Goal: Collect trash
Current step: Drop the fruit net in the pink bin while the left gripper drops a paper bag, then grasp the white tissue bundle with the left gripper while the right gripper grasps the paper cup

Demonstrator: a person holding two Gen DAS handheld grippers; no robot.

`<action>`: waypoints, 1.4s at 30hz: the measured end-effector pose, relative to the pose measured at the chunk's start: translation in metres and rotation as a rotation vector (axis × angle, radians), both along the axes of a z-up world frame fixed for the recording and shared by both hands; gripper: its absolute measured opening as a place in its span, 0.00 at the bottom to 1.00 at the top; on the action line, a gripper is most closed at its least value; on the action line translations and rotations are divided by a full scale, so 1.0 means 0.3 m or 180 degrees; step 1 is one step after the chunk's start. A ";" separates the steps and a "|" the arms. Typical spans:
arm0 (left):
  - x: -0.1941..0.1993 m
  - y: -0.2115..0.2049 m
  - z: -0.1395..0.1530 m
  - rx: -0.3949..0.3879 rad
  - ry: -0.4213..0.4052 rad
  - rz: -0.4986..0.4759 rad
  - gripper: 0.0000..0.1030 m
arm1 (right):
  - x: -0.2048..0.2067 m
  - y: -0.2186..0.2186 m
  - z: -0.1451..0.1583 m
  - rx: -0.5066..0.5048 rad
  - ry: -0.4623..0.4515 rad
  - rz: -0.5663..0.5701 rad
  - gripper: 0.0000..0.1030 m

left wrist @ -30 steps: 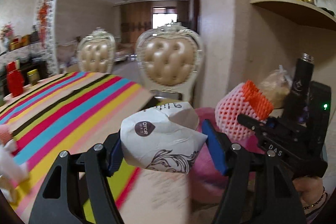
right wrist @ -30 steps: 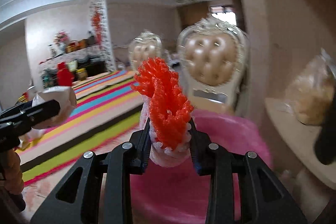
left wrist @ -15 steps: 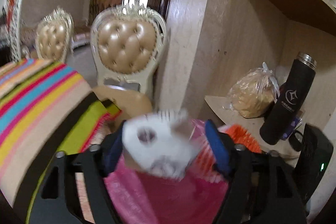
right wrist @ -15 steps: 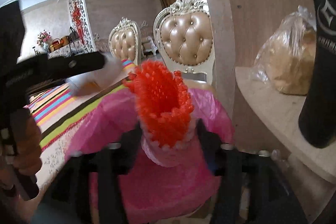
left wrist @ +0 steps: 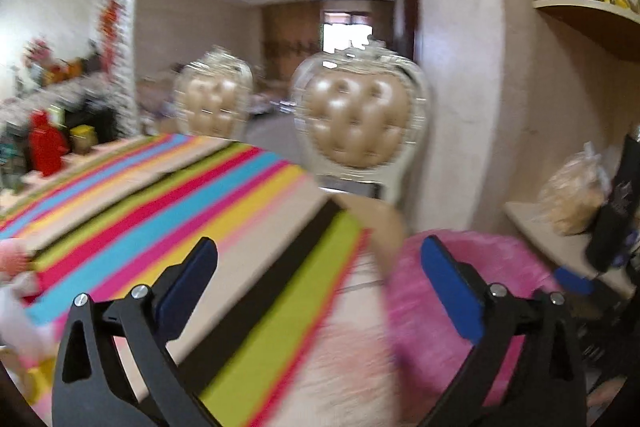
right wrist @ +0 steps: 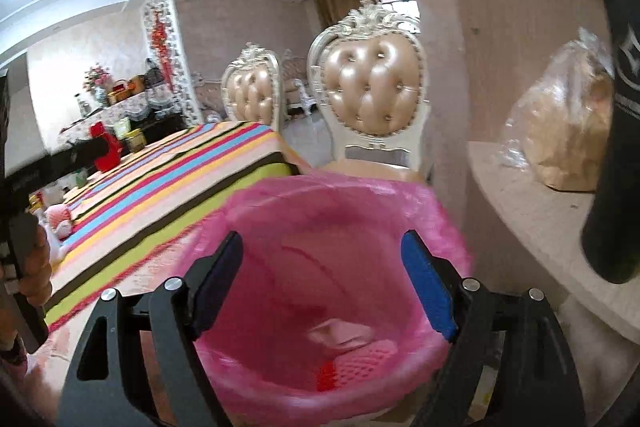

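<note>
A bin lined with a pink bag (right wrist: 444, 223) stands by the table's corner. My right gripper (right wrist: 320, 279) is open and empty right above its mouth. At the bottom lie the orange and white foam net (right wrist: 352, 363) and a crumpled paper piece (right wrist: 340, 333). My left gripper (left wrist: 320, 287) is open and empty over the corner of the striped tablecloth (left wrist: 168, 203), with the pink bin (left wrist: 516, 267) to its right. The left wrist view is blurred. More pink and white trash (left wrist: 16, 307) lies on the table at the far left, also in the right wrist view (right wrist: 58, 219).
Two cream tufted chairs (right wrist: 372, 91) stand behind the table. A low shelf (right wrist: 532, 219) on the right holds a plastic bag of food (right wrist: 560, 135) and a black flask (right wrist: 616, 107). A wall pillar (left wrist: 456, 67) rises behind the bin.
Both grippers opened. The paper wad and the foam net dropped into the pink bin. The left gripper swung back left over the table.
</note>
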State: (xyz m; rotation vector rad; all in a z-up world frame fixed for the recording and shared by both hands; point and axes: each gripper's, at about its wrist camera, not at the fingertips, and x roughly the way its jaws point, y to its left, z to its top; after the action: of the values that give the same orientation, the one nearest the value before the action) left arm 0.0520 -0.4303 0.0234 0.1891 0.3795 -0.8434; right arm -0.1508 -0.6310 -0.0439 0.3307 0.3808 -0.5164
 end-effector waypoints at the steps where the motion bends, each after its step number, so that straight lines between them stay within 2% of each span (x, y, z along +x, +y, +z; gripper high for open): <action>1: 0.005 0.058 -0.006 0.0048 -0.0068 0.0108 0.96 | 0.012 0.025 0.009 -0.0013 -0.0015 0.0060 0.79; 7: 0.061 0.370 -0.026 0.0300 -0.0263 0.0664 0.96 | 0.154 0.218 0.036 -0.0105 0.0039 0.0579 0.80; 12: 0.129 0.639 -0.031 0.0447 -0.0420 0.1213 0.96 | 0.315 0.453 0.047 -0.0184 0.0161 0.1092 0.80; 18: 0.205 0.944 -0.037 0.0433 -0.0301 0.1761 0.96 | 0.514 0.749 0.074 -0.0276 0.0209 0.1691 0.80; 25: 0.320 1.272 -0.091 0.0579 0.0086 0.2401 0.96 | 0.726 1.083 0.094 -0.0491 0.0360 0.2383 0.82; 27: 0.360 1.335 -0.112 0.0671 0.0246 0.2524 0.96 | 0.801 1.185 0.092 -0.0575 0.0592 0.2575 0.82; 31: 0.416 1.414 -0.147 0.0718 0.0508 0.2600 0.95 | 0.900 1.334 0.085 -0.0772 0.0805 0.2893 0.82; 35: 0.482 1.413 -0.178 0.0756 0.0793 0.2551 0.95 | 1.000 1.414 0.049 -0.0923 0.0920 0.3065 0.82; 39: 0.557 1.422 -0.227 0.0755 0.1086 0.2581 0.86 | 1.070 1.464 0.032 -0.0914 0.0994 0.3321 0.82; 41: 0.582 1.433 -0.245 0.0728 0.1206 0.2552 0.78 | 1.088 1.490 0.032 -0.0952 0.1000 0.3441 0.82; 42: 0.591 1.434 -0.248 0.0697 0.1255 0.2515 0.70 | 1.098 1.498 0.035 -0.0983 0.0999 0.3466 0.81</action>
State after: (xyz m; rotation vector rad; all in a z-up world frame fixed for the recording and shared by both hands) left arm 0.2292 -0.0001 -0.0509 0.0598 0.8484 -0.0476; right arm 0.1786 -0.1817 -0.0335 -0.2784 0.7024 0.4527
